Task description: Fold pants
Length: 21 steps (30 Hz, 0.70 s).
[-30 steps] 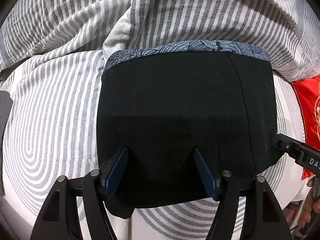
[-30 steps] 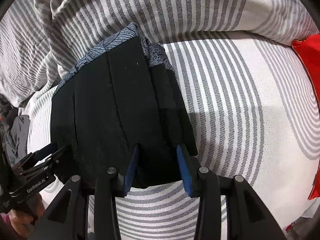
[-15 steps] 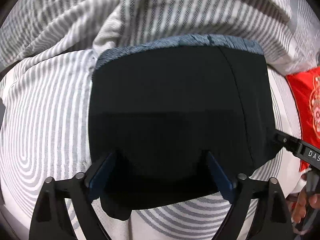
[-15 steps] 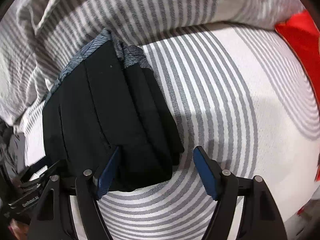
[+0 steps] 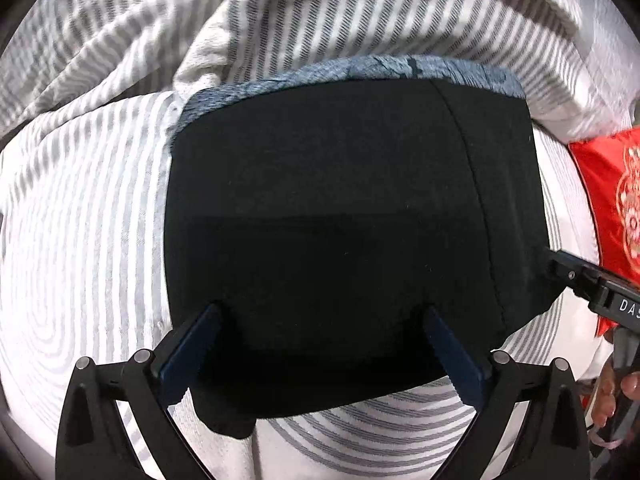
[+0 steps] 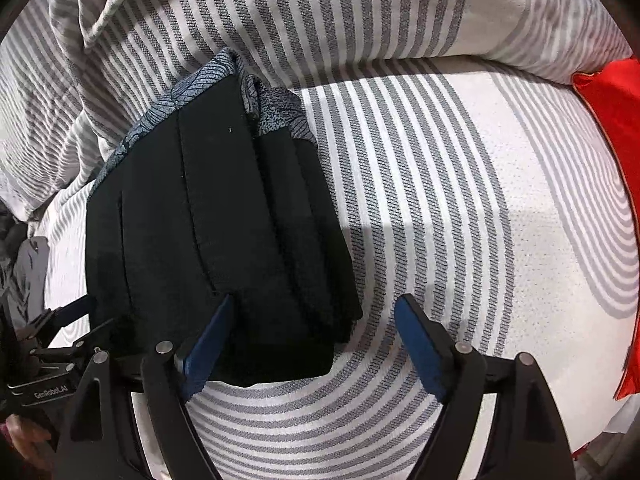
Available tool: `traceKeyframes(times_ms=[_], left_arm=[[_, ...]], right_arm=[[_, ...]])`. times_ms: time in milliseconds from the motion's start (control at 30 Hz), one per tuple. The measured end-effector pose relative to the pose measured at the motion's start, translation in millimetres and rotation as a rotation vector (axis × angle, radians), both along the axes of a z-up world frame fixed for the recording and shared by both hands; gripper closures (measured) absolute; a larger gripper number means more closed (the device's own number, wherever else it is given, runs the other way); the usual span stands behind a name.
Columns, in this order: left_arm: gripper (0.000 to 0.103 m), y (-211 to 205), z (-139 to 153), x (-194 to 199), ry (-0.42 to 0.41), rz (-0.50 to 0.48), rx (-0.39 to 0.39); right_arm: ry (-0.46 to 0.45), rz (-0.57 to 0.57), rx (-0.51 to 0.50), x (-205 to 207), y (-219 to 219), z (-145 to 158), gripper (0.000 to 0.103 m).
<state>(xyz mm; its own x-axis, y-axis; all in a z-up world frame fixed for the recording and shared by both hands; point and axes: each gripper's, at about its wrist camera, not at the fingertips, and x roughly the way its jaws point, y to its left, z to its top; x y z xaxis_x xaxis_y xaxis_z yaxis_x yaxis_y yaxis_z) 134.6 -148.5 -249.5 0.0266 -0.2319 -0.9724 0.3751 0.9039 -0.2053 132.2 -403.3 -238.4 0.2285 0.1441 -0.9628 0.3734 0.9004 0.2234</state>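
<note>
The folded pants [image 5: 340, 220] are laid on the striped bed [image 6: 440, 200]. Both jaws have just been opened wide, nothing gripped. The left gripper [image 5: 320, 348] and right gripper [image 6: 312, 336] are best lifted straight clear, the stack left undisturbed.

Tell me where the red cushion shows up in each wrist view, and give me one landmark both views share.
Left wrist view: the red cushion sits at the right edge, about mid-height, right of the folded black pants.
Right wrist view: the red cushion runs down the right edge from the upper right, far right of the pants.
Shared landmark: the pants' blue patterned waistband at their far end, against the striped bedding.
</note>
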Motion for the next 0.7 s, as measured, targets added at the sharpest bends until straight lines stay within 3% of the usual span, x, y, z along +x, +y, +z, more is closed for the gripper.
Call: traceKeyframes(times_ms=[133,333,533,700], left_arm=[[0.001,14,18,3,-0.007,0.064,-0.048],[0.001,43,41,22,-0.079,0.118,-0.051],[0.001,64,30,51,-0.04,0.15,-0.053],[0.001,61,16,55,-0.028,0.079,-0.04]], right_arm=[[0.014,0.039,0.023,5,-7,7,0.019],[-0.006,0.099,0.065,9,-14,20,0.019],[-0.048,0.075,0.16,16,-28,22,0.018],[-0.065,0.072,0.223,26,-37,18,0.018]])
